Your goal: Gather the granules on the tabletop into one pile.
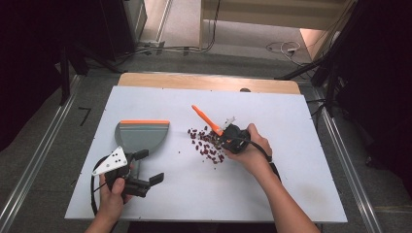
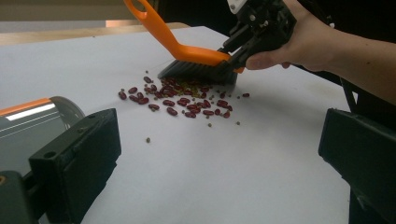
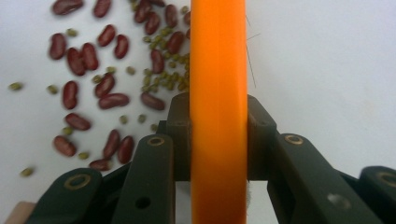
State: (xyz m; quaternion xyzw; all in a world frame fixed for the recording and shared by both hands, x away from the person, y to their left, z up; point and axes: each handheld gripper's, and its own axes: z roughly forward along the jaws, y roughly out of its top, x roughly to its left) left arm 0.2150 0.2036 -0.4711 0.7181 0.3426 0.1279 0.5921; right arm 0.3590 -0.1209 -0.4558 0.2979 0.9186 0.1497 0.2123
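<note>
Right gripper (image 1: 228, 137) clamped on the orange brush (image 3: 218, 93); bristles resting at the pile of beans (image 1: 208, 144) (red and small green) mid-table; left gripper (image 1: 147, 167) jaws spread, empty, just beside the grey dustpan (image 1: 142, 136); table (image 1: 291, 194) white.

White table (image 1: 291, 194) carries scattered beans (image 1: 206, 143); grey dustpan (image 1: 141, 136).

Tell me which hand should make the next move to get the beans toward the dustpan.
Right. The right gripper is shut on the orange brush, bristles at the beans. The left gripper is open, beside the dustpan.
</note>
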